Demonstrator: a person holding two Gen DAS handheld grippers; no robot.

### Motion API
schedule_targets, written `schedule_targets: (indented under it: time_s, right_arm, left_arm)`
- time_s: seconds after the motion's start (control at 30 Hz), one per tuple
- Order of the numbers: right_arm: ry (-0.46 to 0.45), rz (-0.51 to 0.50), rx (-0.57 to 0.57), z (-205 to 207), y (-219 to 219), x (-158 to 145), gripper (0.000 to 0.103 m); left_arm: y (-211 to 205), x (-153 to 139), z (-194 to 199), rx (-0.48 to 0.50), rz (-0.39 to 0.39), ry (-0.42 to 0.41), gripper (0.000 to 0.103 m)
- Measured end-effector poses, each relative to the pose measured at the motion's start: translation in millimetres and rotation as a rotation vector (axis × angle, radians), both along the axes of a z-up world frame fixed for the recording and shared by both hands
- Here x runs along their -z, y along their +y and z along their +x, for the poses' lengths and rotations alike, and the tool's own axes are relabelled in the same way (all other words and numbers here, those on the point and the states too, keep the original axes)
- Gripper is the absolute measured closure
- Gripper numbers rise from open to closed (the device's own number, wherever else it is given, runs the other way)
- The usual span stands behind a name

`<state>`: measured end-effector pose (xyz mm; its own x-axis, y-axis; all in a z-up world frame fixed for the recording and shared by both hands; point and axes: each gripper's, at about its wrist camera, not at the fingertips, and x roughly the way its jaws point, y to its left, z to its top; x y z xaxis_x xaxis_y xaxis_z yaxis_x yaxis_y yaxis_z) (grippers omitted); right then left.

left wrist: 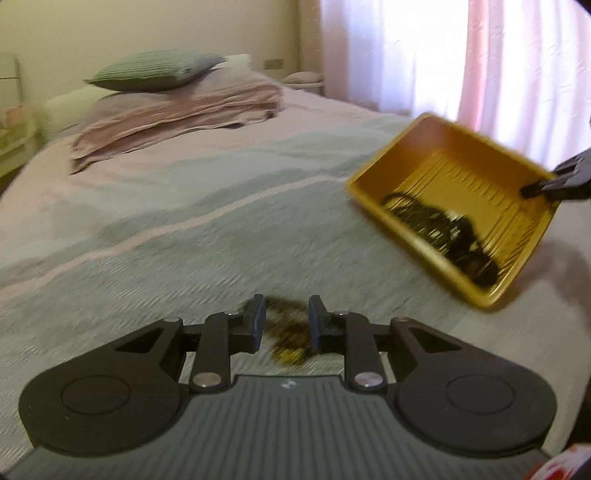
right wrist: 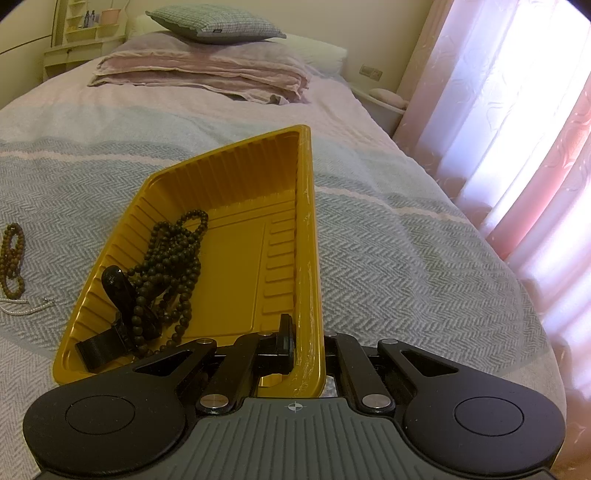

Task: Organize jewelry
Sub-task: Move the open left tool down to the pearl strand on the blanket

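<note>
A yellow plastic tray [right wrist: 236,177] is held tilted above the bed, my right gripper [right wrist: 308,343] shut on its right wall. Inside lie a dark bead necklace [right wrist: 173,266] and a black clip [right wrist: 122,295]. In the blurred left wrist view the tray [left wrist: 465,147] is at the right, with the right gripper [left wrist: 535,186] on its rim and the dark beads [left wrist: 436,229] inside. My left gripper [left wrist: 287,321] hangs low over the bedspread, jaws somewhat apart. Brown beads [left wrist: 288,339] lie on the cover in the gap, and I see no pad pressing them.
Brown beads [right wrist: 13,258] and a thin silver chain [right wrist: 26,306] lie on the striped bedspread [right wrist: 388,258] left of the tray. Folded pink blankets [right wrist: 207,77] and a checked pillow [right wrist: 214,22] sit at the bed's head. Pink curtains [right wrist: 535,129] hang on the right.
</note>
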<state>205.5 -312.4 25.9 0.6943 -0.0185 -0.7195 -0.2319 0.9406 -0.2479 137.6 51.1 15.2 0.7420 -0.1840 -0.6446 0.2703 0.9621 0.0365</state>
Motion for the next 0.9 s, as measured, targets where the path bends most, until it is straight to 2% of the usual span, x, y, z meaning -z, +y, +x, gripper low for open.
schedule_targets:
  time_s: [0.17, 0.4, 0.53, 0.9]
  right_arm:
    - [0.000, -0.001, 0.001, 0, 0, 0, 0.100]
    - [0.002, -0.001, 0.000, 0, 1, 0, 0.100]
    - [0.002, 0.000, 0.001, 0, 0, 0, 0.100]
    - [0.006, -0.004, -0.002, 1, 0, 1, 0.100]
  left_arm:
    - [13, 13, -17, -0.014, 0.020, 0.024, 0.079]
    - [7, 39, -22, 0.020, 0.032, 0.078, 0.078]
    - [-4, 50, -18, 0.082, 0.031, 0.113, 0.079]
    - [-17, 61, -5, 0.264, 0.154, 0.179, 0.078]
